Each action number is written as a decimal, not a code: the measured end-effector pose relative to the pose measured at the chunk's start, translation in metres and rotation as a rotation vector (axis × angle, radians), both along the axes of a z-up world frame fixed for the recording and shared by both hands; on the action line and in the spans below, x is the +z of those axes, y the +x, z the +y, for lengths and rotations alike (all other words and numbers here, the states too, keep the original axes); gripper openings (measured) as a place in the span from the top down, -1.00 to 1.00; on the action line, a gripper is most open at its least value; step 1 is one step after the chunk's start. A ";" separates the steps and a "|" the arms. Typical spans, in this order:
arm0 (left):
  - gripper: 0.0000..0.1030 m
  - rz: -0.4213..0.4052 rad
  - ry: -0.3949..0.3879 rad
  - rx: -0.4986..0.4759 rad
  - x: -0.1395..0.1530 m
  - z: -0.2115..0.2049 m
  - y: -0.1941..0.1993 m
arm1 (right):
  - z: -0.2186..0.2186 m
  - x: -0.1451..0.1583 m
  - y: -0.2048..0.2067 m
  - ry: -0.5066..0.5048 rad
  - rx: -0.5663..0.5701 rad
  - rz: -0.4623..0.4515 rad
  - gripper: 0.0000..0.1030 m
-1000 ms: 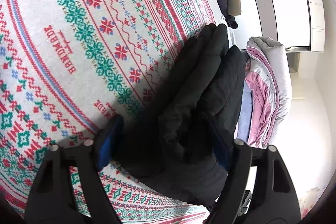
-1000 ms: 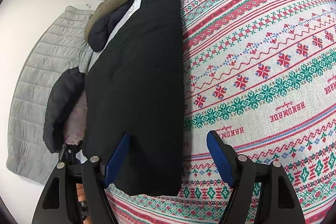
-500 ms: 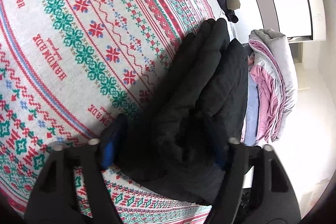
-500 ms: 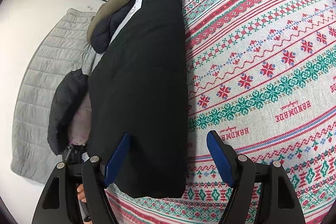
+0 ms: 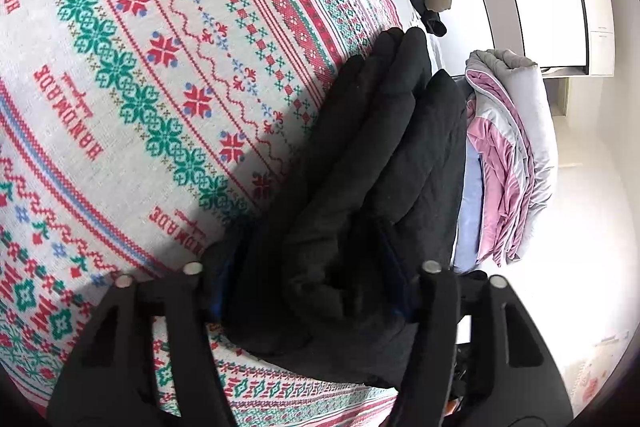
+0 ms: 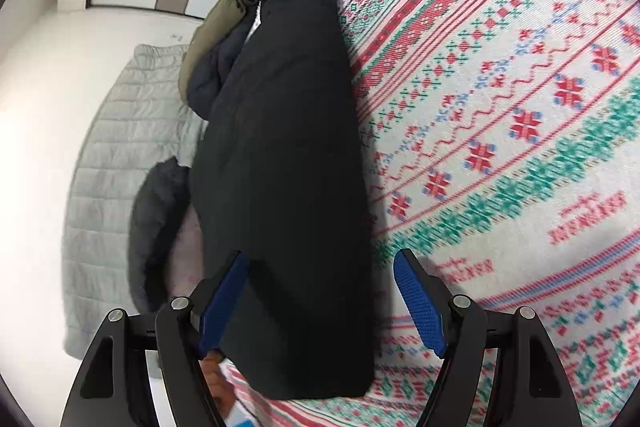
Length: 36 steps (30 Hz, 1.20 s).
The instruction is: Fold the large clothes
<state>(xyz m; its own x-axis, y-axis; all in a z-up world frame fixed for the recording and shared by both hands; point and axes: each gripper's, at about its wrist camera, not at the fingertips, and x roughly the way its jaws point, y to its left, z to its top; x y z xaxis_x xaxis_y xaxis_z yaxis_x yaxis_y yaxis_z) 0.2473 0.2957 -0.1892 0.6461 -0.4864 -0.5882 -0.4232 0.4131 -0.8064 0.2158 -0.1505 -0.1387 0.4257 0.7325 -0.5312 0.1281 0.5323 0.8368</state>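
L gripper [image 5: 316,291]: jaws closing round bunched end of black padded garment [image 5: 372,163], pads buried in folds, so can't tell if clamped. Garment lies on red-green knit-pattern cloth [image 5: 120,75]. Looks soft, bulky, light; grip thick folded edge. R gripper [image 6: 320,303]: jaws apart, astride it.

A black quilted garment [image 6: 288,155] is lying folded into a long narrow bundle near the edge of a surface. Its thick stacked layers [image 5: 360,187] are showing at one end.
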 end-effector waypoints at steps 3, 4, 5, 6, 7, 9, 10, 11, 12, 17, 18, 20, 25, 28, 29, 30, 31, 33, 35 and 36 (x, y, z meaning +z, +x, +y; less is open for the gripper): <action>-0.15 -0.001 -0.006 -0.003 0.000 0.000 0.000 | 0.005 -0.002 0.011 0.028 -0.006 -0.013 -0.50; -0.16 -0.002 -0.014 -0.001 -0.001 0.000 0.000 | 0.007 -0.003 0.016 0.029 0.000 -0.014 -0.50; -0.20 -0.001 -0.024 0.005 -0.002 0.001 0.000 | 0.009 -0.003 0.021 0.027 0.000 -0.013 -0.50; -0.21 -0.001 -0.031 0.008 -0.003 0.002 -0.001 | 0.010 -0.003 0.025 0.024 -0.008 -0.016 -0.50; -0.22 -0.003 -0.025 0.003 -0.003 0.003 0.000 | 0.008 -0.004 0.031 0.023 -0.016 -0.018 -0.50; -0.22 -0.006 -0.004 -0.003 -0.002 0.002 0.000 | 0.007 -0.009 0.039 0.040 -0.020 -0.013 -0.51; -0.22 -0.006 0.006 -0.004 -0.001 0.001 0.000 | 0.008 -0.013 0.043 0.060 -0.015 -0.009 -0.53; -0.20 -0.006 0.019 -0.006 0.000 0.000 0.000 | 0.010 -0.016 0.047 0.073 -0.008 -0.009 -0.54; -0.19 -0.006 0.026 -0.006 0.001 -0.002 0.000 | 0.012 -0.016 0.050 0.074 -0.002 -0.015 -0.54; -0.02 -0.013 0.043 -0.003 0.005 -0.004 0.000 | 0.026 -0.009 0.062 -0.004 0.027 -0.052 -0.52; 0.01 -0.016 0.047 0.001 0.007 -0.005 -0.001 | 0.031 -0.007 0.062 -0.030 0.027 -0.065 -0.46; 0.15 -0.021 0.064 0.010 0.011 -0.007 -0.002 | 0.038 0.004 0.057 -0.114 0.035 -0.105 -0.18; 0.33 -0.051 0.151 0.033 0.033 -0.021 -0.006 | 0.063 0.041 0.045 -0.328 0.060 -0.246 0.10; 0.38 -0.085 0.223 0.027 0.048 -0.033 -0.009 | 0.077 0.058 0.038 -0.426 0.071 -0.302 0.14; 0.39 -0.102 0.248 0.018 0.054 -0.040 -0.010 | 0.082 0.064 0.035 -0.459 0.074 -0.324 0.15; 0.39 -0.110 0.260 0.011 0.057 -0.043 -0.009 | 0.086 0.067 0.034 -0.487 0.075 -0.343 0.15; 0.40 -0.122 0.281 -0.001 0.061 -0.049 -0.009 | 0.090 0.072 0.031 -0.517 0.076 -0.365 0.16; 0.41 -0.149 0.342 -0.039 0.070 -0.065 -0.007 | 0.097 0.084 0.025 -0.580 0.079 -0.414 0.17; 0.42 -0.163 0.388 -0.064 0.074 -0.075 -0.005 | 0.098 0.092 0.016 -0.628 0.081 -0.449 0.18; 0.43 -0.173 0.411 -0.077 0.077 -0.081 -0.005 | 0.100 0.096 0.014 -0.650 0.080 -0.464 0.18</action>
